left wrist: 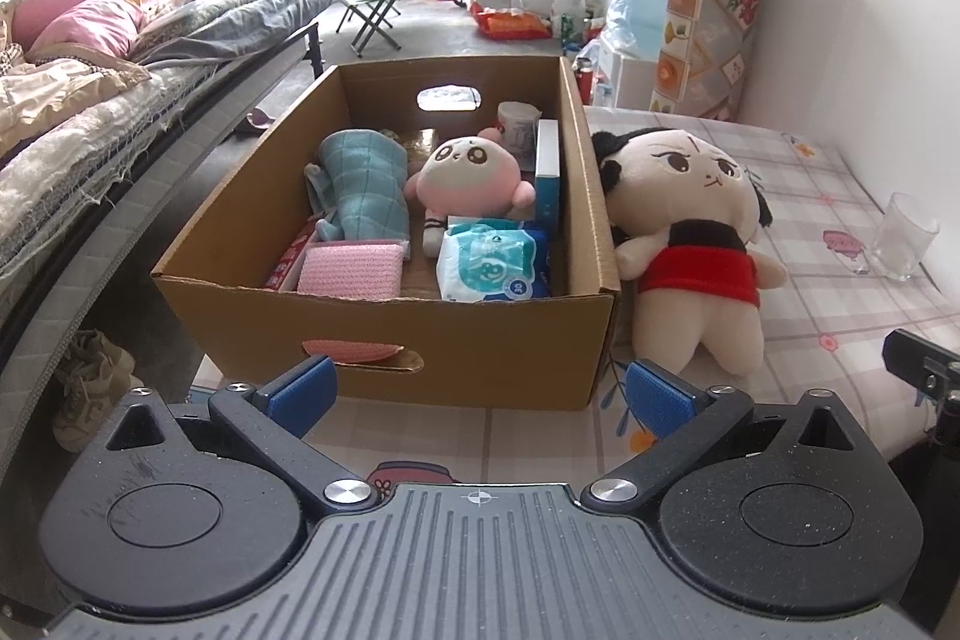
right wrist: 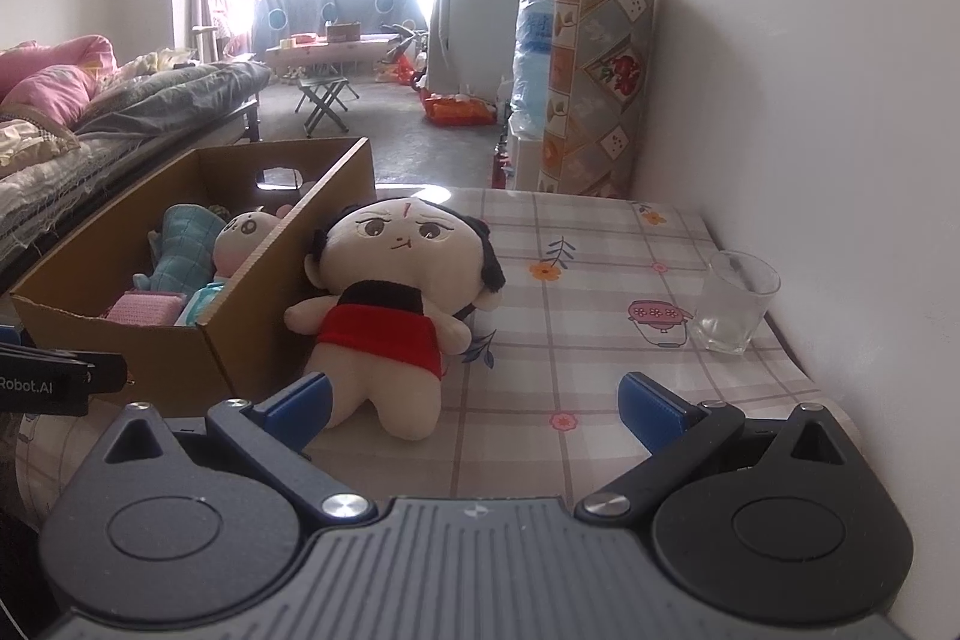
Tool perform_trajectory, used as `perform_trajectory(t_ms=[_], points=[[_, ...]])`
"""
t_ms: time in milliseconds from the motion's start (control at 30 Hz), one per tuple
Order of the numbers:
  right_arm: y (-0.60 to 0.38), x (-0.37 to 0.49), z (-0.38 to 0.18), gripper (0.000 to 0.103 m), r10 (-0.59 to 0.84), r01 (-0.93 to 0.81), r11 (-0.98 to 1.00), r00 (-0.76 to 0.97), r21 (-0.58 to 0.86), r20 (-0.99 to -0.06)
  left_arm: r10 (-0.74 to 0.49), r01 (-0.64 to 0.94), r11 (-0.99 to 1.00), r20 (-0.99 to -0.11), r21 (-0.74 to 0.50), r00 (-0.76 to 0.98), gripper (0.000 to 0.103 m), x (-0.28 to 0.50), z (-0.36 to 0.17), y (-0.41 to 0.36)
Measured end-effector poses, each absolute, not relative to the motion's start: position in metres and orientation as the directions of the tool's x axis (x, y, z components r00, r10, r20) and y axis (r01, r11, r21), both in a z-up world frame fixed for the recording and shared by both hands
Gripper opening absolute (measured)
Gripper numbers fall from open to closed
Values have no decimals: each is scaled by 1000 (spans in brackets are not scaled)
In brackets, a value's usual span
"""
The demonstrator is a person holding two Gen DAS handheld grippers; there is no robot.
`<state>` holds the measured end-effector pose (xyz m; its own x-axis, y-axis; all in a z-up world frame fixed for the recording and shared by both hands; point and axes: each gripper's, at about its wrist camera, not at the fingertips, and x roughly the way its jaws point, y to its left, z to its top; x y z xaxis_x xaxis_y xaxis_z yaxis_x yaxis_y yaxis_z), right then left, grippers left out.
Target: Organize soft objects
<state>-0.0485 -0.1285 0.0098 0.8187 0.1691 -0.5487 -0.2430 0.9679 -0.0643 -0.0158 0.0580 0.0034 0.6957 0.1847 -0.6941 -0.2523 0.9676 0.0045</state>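
Cardboard box (left wrist: 384,340) is seen at left w/ pink plush (left wrist: 465,175), mitt (left wrist: 360,184) & wipes (left wrist: 492,262) already inside. Doll (right wrist: 384,316) is left outside, leaned against the box's right wall on the table (right wrist: 600,340). Both grippers, left (left wrist: 477,397) & right (right wrist: 474,406), are held open, empty. Step judged: doll pickup; next, right gripper to be closed on its body, then lifted over the wall.

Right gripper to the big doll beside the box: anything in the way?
Nothing visible. The right gripper is open, and the big doll lies just ahead against the cardboard box wall. The glass stands far off to the right, clear of the approach.
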Motion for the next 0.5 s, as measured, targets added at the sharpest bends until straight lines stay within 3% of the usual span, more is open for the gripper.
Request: perform_trajectory(t_ms=[500], points=[[-89, -46, 4, 103, 238, -310, 950, 784, -29, -574, 223, -295, 955, -703, 20, 675, 103, -20, -2, 76]])
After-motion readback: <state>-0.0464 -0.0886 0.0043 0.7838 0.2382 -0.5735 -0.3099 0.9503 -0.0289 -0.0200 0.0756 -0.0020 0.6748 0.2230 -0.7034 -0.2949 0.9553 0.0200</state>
